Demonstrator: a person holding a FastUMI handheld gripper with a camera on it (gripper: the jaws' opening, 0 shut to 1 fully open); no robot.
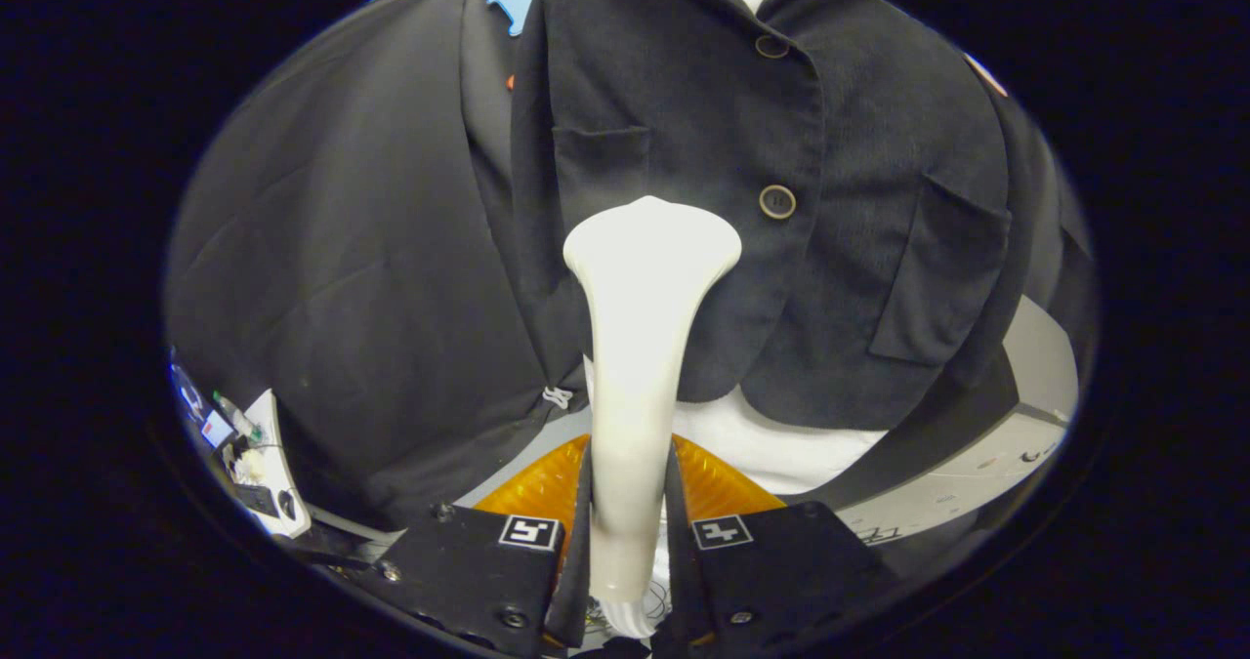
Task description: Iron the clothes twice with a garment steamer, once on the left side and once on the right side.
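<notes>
The gripper (630,503) holds the white garment steamer (640,347) tight, with one black finger pressing on each side of its thin handle. The left finger (576,542) and the right finger (684,542) each have a small black and white square tag on top. The steamer runs straight up toward 12 o'clock from the fingers, thin near them and then spreading into a wide flat head (652,244) at its far end. That head is right up at the black jacket (684,151), on the jacket's front panel, just below a chest pocket (601,166) and at about 8 o'clock from the lower button (777,201). Whether the head really touches the cloth cannot be told. A second button (771,46) sits higher up, at 12 o'clock from the first one. At 3 o'clock from the steamer head is a bigger side pocket (937,278). Under the jacket's curved bottom edge some white cloth (781,444) shows. Close to the fingers, at 10 o'clock and 2 o'clock, something orange with ribs (718,488) peeks out on both sides of the handle. Far off at 9 o'clock from the fingers, past a wide dark cloth, a white board with small bits and wires (259,464) sits low down.
</notes>
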